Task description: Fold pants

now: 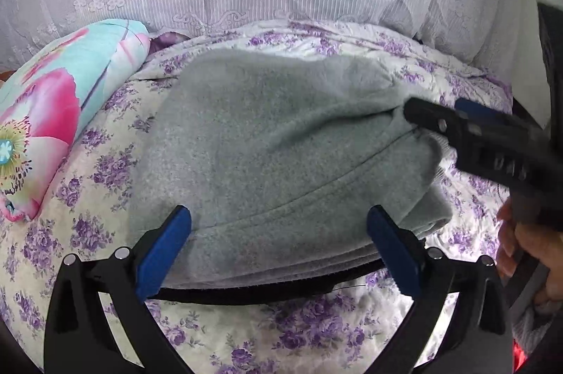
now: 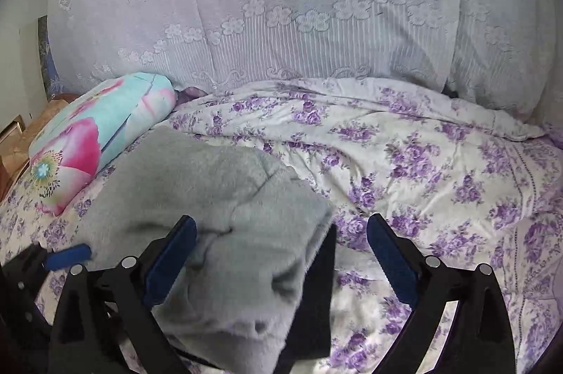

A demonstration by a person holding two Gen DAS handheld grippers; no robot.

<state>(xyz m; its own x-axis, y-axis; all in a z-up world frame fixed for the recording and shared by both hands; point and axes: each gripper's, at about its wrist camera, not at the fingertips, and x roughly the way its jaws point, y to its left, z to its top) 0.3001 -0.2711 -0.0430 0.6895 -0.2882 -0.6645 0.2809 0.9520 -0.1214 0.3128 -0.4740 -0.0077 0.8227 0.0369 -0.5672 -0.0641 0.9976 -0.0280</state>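
- Grey pants [image 1: 281,141] lie folded in a thick stack on the bed [image 1: 105,162], near its front edge, their black waistband facing me.
- My left tool [image 1: 278,226] stands wide, its blue pads astride the stack's near edge, gripping nothing.
- My right tool [image 2: 281,233] is spread wide too; the stack's right corner sits between its pads, loose.
- A flowered pillow [image 1: 52,113] rests at the bed's left edge, beside the pants.
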